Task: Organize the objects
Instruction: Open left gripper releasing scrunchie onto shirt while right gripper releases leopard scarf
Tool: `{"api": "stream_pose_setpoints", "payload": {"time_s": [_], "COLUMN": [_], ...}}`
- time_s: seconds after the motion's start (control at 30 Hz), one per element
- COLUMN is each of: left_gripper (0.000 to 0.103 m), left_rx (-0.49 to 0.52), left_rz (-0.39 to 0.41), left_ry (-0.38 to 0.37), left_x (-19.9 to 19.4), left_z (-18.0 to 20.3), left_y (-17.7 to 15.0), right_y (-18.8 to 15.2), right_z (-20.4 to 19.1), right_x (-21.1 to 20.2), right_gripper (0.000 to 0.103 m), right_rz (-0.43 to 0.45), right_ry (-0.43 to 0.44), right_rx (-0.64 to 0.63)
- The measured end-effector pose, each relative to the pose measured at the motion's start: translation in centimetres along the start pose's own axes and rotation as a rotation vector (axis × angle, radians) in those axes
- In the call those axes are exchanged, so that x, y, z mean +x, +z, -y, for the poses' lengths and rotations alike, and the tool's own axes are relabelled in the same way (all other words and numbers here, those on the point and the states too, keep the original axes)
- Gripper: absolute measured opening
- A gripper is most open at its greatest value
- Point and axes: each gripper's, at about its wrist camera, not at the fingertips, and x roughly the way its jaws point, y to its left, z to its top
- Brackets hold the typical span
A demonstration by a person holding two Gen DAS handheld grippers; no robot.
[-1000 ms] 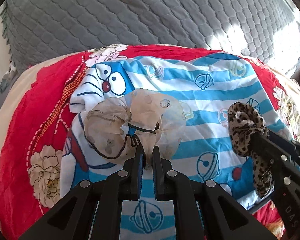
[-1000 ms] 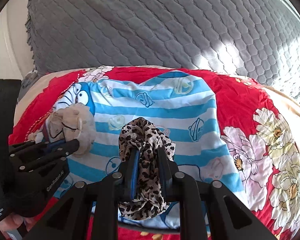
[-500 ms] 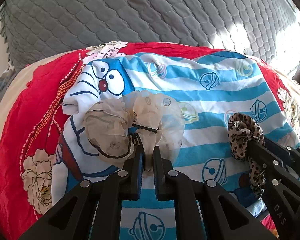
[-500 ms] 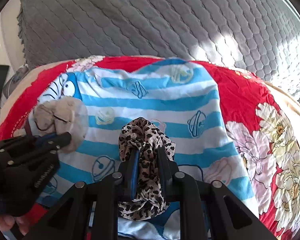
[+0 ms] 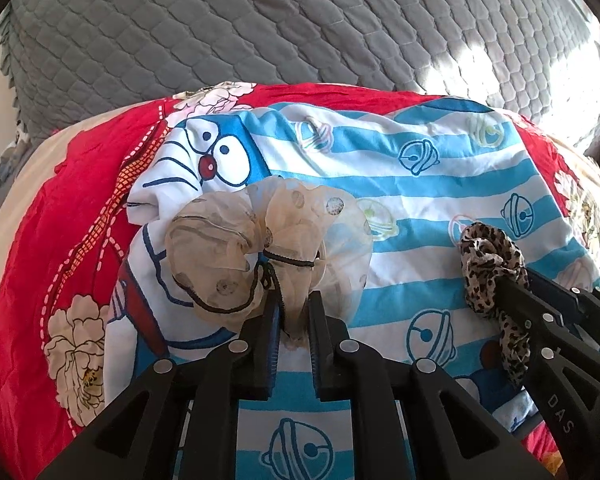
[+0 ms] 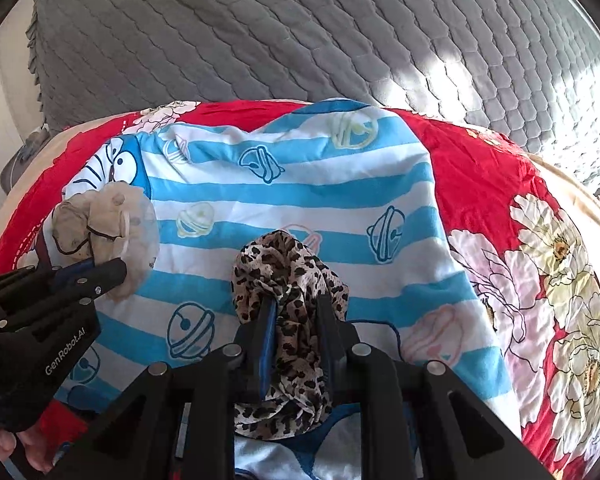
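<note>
Bedding first: grey quilt, red floral cover, striped cartoon cloth. Left gripper is opening around the sheer scrunchie; right gripper clamps the leopard scrunchie. Set-down looks underway; next, release fully, lift away.

— How did the left gripper stand?
— It was tilted steeply downward, its black jaws opening slightly, with the sheer beige scrunchie between the blue pads.
— And the right gripper?
— It also pointed down at an angle, alongside the left one, its jaws narrowly closed on the leopard-print scrunchie.
— Was anything seen of the person?
— Part of a hand under the left gripper's body.
</note>
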Motion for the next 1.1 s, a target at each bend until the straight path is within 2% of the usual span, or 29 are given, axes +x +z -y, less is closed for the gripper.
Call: {"api": "stream_pose_setpoints", "payload": {"time_s": [0.3, 0.53, 0.67, 0.9, 1.1], "left_gripper": [0.024, 0.035, 0.043, 0.050, 0.056], "left_rx": [-0.040, -0.055, -0.083, -0.093, -0.099], "left_rz": [-0.011, -0.010, -0.018, -0.002, 0.024], "left_ry": [0.018, 0.027, 0.025, 0.025, 0.036], "left_x": [-0.1, -0.4, -0.8, -2.0, -3.2], "left_z": [-0.2, -0.4, -0.7, -0.9, -1.0], "left_y": [0.0, -0.1, -0.3, -0.1, 0.1], "right_y": [0.0, 0.0, 0.0, 0.0, 0.2], "right_z": [0.0, 0.4, 0.6, 0.7, 0.9], "right_x": [-0.1, -0.3, -0.6, -1.3, -2.0], "right_gripper": [0.022, 0.038, 0.042, 0.049, 0.051], "right_rz": [-0.004, -0.011, -0.008, -0.001, 0.008], "right_ry": [-0.005, -0.010, -0.016, -0.025, -0.025], "right_rx": [0.001, 0.018, 0.026, 0.031, 0.037]}}
